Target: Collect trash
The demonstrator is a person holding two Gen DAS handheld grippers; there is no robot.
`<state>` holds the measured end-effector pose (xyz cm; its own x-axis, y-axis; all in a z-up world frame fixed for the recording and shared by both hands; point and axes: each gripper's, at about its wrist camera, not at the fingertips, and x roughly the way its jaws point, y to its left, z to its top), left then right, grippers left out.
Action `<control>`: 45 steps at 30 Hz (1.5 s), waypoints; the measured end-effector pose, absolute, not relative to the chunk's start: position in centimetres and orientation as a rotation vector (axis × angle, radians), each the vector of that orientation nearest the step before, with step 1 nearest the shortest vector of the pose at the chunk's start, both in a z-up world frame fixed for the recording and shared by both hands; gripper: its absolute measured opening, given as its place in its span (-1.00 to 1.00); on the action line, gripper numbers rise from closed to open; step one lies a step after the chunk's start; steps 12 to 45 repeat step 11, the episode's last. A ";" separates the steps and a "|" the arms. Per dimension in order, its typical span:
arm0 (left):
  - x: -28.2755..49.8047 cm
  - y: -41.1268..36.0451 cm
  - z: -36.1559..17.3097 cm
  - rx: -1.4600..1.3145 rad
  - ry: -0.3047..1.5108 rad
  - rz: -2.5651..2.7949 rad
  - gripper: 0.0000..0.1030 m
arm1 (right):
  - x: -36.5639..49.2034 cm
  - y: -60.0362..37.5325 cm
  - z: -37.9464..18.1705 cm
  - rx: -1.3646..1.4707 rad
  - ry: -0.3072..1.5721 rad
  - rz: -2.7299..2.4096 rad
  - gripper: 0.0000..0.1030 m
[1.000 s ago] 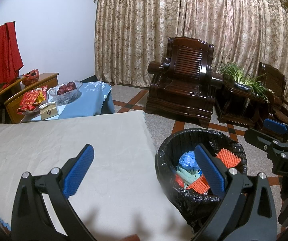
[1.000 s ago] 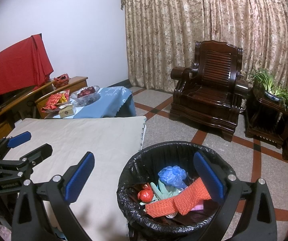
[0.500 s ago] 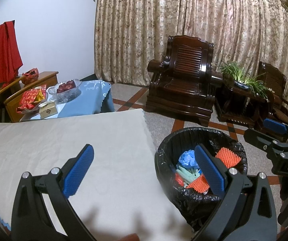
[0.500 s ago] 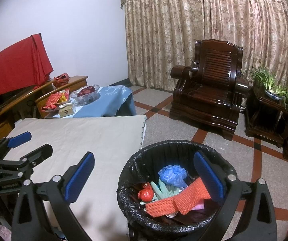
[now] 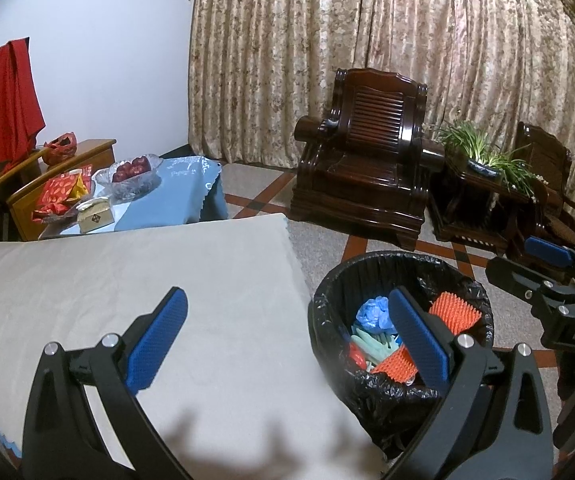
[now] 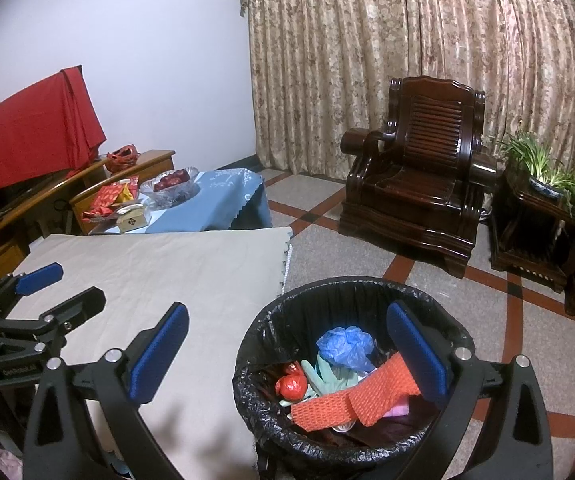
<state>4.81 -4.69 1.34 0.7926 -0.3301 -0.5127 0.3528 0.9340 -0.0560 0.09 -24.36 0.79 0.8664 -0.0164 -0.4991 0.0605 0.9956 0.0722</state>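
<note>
A round bin with a black liner (image 5: 327, 304) (image 6: 263, 320) stands on the floor beside the table. It holds a blue plastic bag (image 6: 345, 347), a pale green glove (image 6: 329, 376), orange foam netting (image 6: 351, 402) and a red wrapper (image 6: 292, 386). My left gripper (image 5: 287, 336) is open and empty above the table's right edge. My right gripper (image 6: 287, 350) is open and empty above the bin. Each gripper shows in the other's view, the right one (image 5: 543, 272) and the left one (image 6: 47, 284).
A beige cloth (image 5: 127, 280) covers the table. Behind it a low table with a blue cloth (image 5: 183, 196) carries a glass fruit bowl (image 5: 131, 172), red packets and a small box. A dark wooden armchair (image 5: 367, 168) and a plant stand (image 5: 483, 188) stand by the curtain.
</note>
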 end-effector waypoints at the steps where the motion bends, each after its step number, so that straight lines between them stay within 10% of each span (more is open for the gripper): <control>1: 4.7 -4.6 1.4 0.043 0.543 -0.367 0.89 | 0.1 -24.3 0.8 0.087 0.522 -0.040 0.88; 45: 4.1 -3.9 1.5 0.042 0.549 -0.365 0.89 | -0.1 -24.1 -0.2 0.090 0.528 -0.038 0.88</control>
